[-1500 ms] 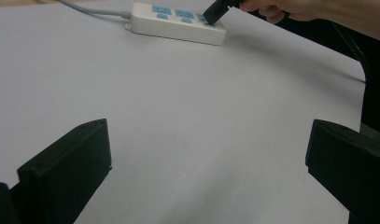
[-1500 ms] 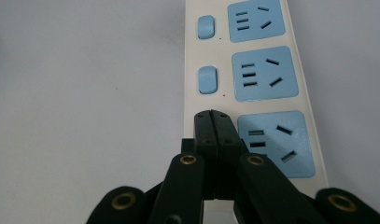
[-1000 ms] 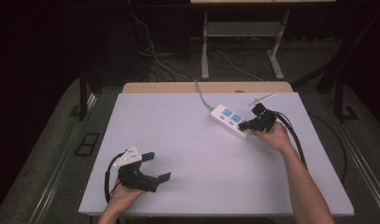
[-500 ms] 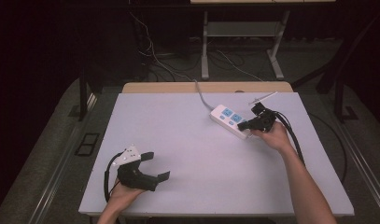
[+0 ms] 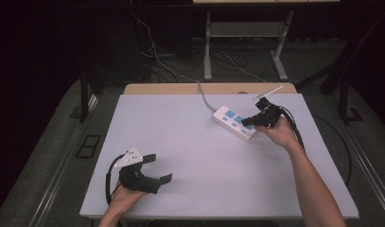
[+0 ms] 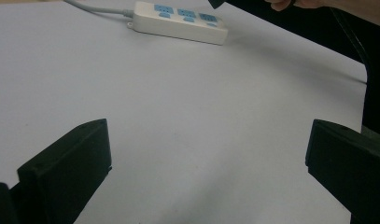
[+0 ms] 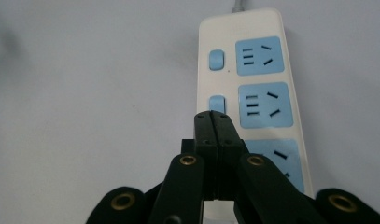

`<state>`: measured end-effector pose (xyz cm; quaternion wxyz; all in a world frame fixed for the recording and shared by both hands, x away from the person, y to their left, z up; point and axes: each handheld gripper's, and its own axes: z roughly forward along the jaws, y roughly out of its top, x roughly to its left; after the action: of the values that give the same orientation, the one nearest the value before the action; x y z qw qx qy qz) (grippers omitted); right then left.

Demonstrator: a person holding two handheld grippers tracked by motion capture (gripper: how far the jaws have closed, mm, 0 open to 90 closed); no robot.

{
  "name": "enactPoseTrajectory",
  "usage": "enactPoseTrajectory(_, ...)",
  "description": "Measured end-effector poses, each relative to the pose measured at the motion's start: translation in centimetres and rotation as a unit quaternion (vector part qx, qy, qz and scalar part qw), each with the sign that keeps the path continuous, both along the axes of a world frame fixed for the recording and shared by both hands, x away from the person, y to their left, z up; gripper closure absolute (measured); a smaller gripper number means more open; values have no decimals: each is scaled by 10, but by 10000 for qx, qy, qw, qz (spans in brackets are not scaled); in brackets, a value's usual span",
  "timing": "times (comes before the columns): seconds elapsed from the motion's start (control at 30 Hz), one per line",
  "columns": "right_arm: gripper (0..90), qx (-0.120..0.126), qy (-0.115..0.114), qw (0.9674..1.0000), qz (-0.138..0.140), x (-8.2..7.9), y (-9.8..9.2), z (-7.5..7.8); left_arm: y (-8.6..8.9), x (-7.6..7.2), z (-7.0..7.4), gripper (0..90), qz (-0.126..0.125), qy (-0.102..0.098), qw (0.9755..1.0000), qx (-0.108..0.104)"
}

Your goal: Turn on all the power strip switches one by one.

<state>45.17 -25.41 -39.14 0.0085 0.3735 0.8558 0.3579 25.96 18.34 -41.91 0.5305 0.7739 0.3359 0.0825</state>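
Note:
A white power strip with three blue sockets and blue switches lies at the table's far right, its grey cord running off the back edge. My right gripper is shut with nothing between its jaws and points at the strip. In the right gripper view its closed tips hover over the power strip, just below the middle switch; whether they touch it I cannot tell. My left gripper rests open near the front left corner. In the left gripper view the power strip lies far ahead of the empty left gripper.
The light grey tabletop stretches bare between the two hands. Behind the table stand a metal frame and loose cables on the floor. The right gripper's black cable trails along the forearm.

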Motion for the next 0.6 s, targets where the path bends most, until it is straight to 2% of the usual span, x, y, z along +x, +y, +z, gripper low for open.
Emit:
enactPoseTrajectory(0.4, 900, -62, -94, 9999, 106, 17, 17, 17, 1, 1, 0, 0, 0, 13, 10000, -29)
enactPoseTrajectory(0.6, 900, -83, -102, 9998, 158, 27, 28, 17, 2, 0, 0, 0, 3, 0, 10000, -17)
